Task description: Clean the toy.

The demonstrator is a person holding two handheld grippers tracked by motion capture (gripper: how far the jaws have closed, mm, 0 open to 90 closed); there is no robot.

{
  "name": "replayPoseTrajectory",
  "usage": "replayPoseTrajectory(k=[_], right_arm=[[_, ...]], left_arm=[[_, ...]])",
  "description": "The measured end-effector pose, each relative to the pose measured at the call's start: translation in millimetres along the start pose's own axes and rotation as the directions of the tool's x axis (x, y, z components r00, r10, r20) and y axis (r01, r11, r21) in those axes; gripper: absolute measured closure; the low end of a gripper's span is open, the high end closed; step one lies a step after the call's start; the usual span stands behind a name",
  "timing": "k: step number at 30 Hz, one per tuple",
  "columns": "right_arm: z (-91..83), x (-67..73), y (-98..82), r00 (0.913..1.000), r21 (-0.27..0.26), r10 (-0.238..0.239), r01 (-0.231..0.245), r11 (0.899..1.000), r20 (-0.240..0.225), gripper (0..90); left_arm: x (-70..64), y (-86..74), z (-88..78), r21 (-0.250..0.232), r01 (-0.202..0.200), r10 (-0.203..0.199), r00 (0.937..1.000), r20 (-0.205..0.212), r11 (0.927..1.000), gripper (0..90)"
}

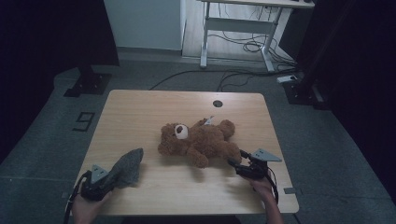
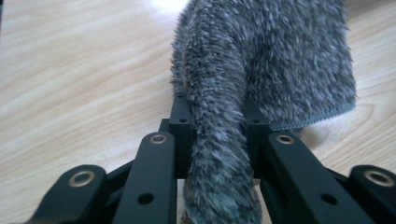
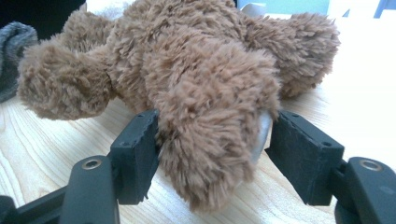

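the left gripper (image 1: 100,182) sits low at the near left corner of the pale wooden table (image 1: 140,112), and in the left gripper view its jaws are nearly together on a bunched fold of the fuzzy grey cloth (image 2: 261,70), pads pressing both flanks of it while the rest of the cloth fans out onto the wood ahead. over at the near right, the right gripper (image 1: 240,168) has the fluffy brown teddy bear (image 1: 198,140) by one leg; in the right gripper view that leg (image 3: 210,135) sits between widely spread jaws, the left pad touching fur, the right pad with a sliver of gap by the pale sole, so i read this as a loose hold at best, and i can't tell if it truly clamps. the bear lies on its back mid-table, head toward the cloth, well apart from it. risks from here, as i judge them: the plush leg is soft and could squirm out if the right hand pulls before closing properly; the grey cloth is gripped on a thin pinch of pile, so a quick lift might let it slide free or drag unevenly. no containers on the table, nothing to hold anything, just bear and cloth on bare wood.
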State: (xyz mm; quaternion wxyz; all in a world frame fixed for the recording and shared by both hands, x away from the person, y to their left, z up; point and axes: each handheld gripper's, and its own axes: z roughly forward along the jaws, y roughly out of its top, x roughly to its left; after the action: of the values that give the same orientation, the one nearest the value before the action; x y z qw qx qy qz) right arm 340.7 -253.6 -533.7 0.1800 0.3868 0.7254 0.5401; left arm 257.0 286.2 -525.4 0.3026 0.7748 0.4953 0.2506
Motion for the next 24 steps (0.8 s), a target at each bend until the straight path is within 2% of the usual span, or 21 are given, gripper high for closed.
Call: replayPoseTrajectory(k=[5, 9, 11, 13, 15, 24], right_arm=[[0.3, 0.3, -0.2, 1.0, 0.003, -0.003, 0.003, 1.0, -0.001, 32.8], [-0.3, -0.5, -0.3, 1.0, 0.002, 0.001, -0.001, 1.0, 0.001, 32.9], [-0.3, -0.2, -0.3, 1.0, 0.002, -0.002, 0.002, 1.0, 0.0, 32.8], [-0.2, 0.1, -0.2, 1.0, 0.001, -0.003, 0.003, 1.0, -0.001, 32.8], [0.0, 0.2, -0.1, 1.0, 0.002, -0.004, 0.004, 1.0, -0.002, 32.8], [-0.8, 1.3, 1.0, 1.0, -0.001, -0.005, 0.005, 1.0, 0.001, 32.0]], left_arm=[[1.1, 1.2, 2.8, 0.018, 0.006, -0.005, 0.9999, -0.014, 0.9998, 65.6], [2.6, 2.5, 2.6, 0.039, 0.013, -0.01, 0.9979, -0.063, 0.9991, 52.9], [3.3, 2.7, 2.8, 0.043, 0.019, -0.017, 0.9984, -0.054, 0.9989, 44.2], [4.4, 3.1, 2.9, 0.046, 0.036, -0.036, 0.9991, -0.021, 0.9983, 35.0], [5.5, 4.2, 0.5, 0.021, 0.052, -0.052, 0.9987, 0.004, 0.9984, 27.8], [3.7, 21.5, -20.6, -0.08, 0.051, -0.048, 0.9983, 0.032, 0.9955, 23.0]])
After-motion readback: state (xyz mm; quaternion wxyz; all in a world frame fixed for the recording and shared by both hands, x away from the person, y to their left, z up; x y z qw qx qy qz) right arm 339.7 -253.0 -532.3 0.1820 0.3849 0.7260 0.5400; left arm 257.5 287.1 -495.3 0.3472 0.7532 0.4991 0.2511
